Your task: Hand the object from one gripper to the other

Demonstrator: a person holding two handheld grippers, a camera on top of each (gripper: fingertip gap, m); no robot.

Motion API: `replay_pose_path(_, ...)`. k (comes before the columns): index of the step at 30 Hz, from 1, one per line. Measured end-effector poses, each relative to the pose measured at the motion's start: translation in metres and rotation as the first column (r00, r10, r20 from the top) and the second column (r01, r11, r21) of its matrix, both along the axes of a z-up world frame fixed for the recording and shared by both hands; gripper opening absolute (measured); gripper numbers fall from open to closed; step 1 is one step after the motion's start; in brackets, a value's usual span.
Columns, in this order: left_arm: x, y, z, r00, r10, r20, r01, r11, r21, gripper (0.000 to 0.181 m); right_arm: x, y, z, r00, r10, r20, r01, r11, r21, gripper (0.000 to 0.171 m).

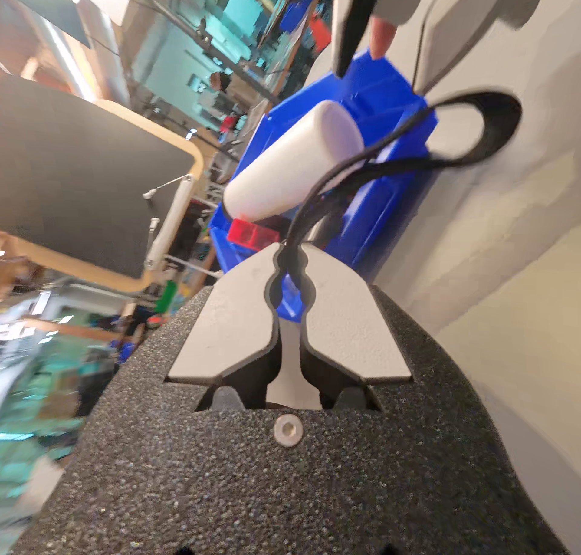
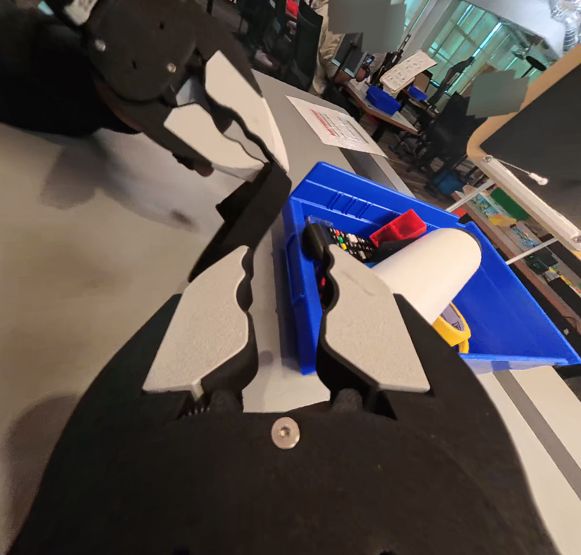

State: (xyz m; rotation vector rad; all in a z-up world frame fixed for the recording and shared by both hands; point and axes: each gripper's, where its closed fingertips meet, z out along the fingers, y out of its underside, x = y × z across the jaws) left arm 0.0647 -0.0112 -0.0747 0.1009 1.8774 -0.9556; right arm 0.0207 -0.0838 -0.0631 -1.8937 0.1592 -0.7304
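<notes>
My left gripper [image 1: 290, 250] is shut on a black strap [image 1: 471, 125], which loops out ahead of its tips. In the right wrist view the left gripper [image 2: 270, 162] comes in from the upper left, and the strap [image 2: 245, 213] hangs down from it. My right gripper [image 2: 286, 257] is open and empty. The strap's lower end lies just beyond its left finger [image 2: 217, 304], not clearly between the jaws. In the left wrist view the right gripper [image 1: 380, 82] shows open at the top, one finger near the top of the loop.
A blue bin [image 2: 518, 329] stands on the grey table [image 2: 78, 257], right of the grippers. It holds a white roll [image 2: 430, 269], a remote control [image 2: 345, 241], a red block [image 2: 399, 225] and yellow tape [image 2: 452, 332]. A printed sheet [image 2: 336, 125] lies farther back.
</notes>
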Motion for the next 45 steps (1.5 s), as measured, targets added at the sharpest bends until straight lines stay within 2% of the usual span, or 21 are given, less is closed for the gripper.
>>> replay_pose_path(4, 0.003, 0.0, -0.006, 0.992, 0.083, 0.094, -0.091, 0.992, 0.086, 0.006, 0.0, 0.024, 0.003, 0.999, -0.045, -0.007, 0.045, 0.997, 0.057, 0.044)
replay_pose_path(10, 0.001, -0.001, -0.012, 0.991, 0.124, 0.047, -0.127, 0.989, 0.081, 0.006, 0.01, 0.043, -0.022, 0.982, -0.159, 0.104, 0.17, 0.98, -0.106, 0.051)
replay_pose_path(13, -0.002, -0.004, -0.014, 0.994, 0.105, 0.017, -0.106, 0.992, 0.07, 0.006, 0.016, 0.043, -0.032, 0.971, -0.206, 0.12, 0.222, 0.966, -0.135, 0.049)
replay_pose_path(17, -0.01, -0.012, -0.021, 0.997, 0.035, -0.074, -0.033, 0.999, 0.033, 0.008, 0.029, 0.03, -0.031, 0.929, -0.295, 0.226, 0.335, 0.927, -0.169, 0.013)
replay_pose_path(19, -0.013, -0.016, -0.019, 0.992, -0.009, -0.122, 0.005, 1.0, -0.031, 0.011, 0.032, 0.025, -0.032, 0.928, -0.318, 0.194, 0.35, 0.923, -0.16, 0.007)
replay_pose_path(22, -0.016, -0.019, -0.01, 0.98, -0.085, -0.178, 0.057, 0.986, -0.155, 0.027, 0.039, 0.016, -0.037, 0.927, -0.367, 0.074, 0.373, 0.92, -0.118, 0.005)
replay_pose_path(25, -0.029, -0.025, 0.006, 0.936, -0.24, -0.258, 0.148, 0.933, -0.329, 0.032, 0.044, 0.006, -0.039, 0.917, -0.391, -0.078, 0.389, 0.92, -0.043, 0.005)
replay_pose_path(27, -0.048, -0.03, 0.016, 0.853, -0.406, -0.328, 0.24, 0.863, -0.446, 0.029, 0.046, 0.002, -0.036, 0.911, -0.377, -0.169, 0.387, 0.922, 0.028, 0.006)
replay_pose_path(29, -0.069, -0.036, 0.018, 0.733, -0.551, -0.399, 0.321, 0.797, -0.511, 0.023, 0.047, -0.003, -0.032, 0.9, -0.358, -0.25, 0.391, 0.915, 0.098, 0.005)
replay_pose_path(30, -0.079, -0.038, 0.014, 0.663, -0.6, -0.448, 0.35, 0.777, -0.524, 0.023, 0.047, -0.004, -0.03, 0.895, -0.343, -0.284, 0.392, 0.91, 0.133, 0.005)
replay_pose_path(32, -0.083, -0.043, 0.002, 0.593, -0.598, -0.539, 0.326, 0.79, -0.519, 0.022, 0.047, -0.006, -0.025, 0.888, -0.313, -0.336, 0.391, 0.899, 0.198, 0.005)
replay_pose_path(36, -0.063, -0.046, -0.025, 0.579, -0.49, -0.652, 0.186, 0.857, -0.48, 0.022, 0.043, -0.004, -0.017, 0.881, -0.23, -0.415, 0.372, 0.877, 0.305, 0.005)
replay_pose_path(39, -0.049, -0.045, -0.034, 0.566, -0.439, -0.698, 0.088, 0.874, -0.478, 0.027, 0.039, 0.002, -0.012, 0.879, -0.155, -0.451, 0.347, 0.857, 0.38, 0.005)
replay_pose_path(42, -0.038, -0.042, -0.026, 0.571, -0.448, -0.688, 0.02, 0.845, -0.534, 0.034, 0.029, 0.012, -0.006, 0.863, -0.015, -0.505, 0.293, 0.829, 0.477, 0.005)
replay_pose_path(45, -0.031, -0.038, -0.01, 0.572, -0.498, -0.651, -0.022, 0.785, -0.62, 0.041, 0.018, 0.026, -0.005, 0.813, 0.145, -0.564, 0.239, 0.801, 0.55, 0.005)
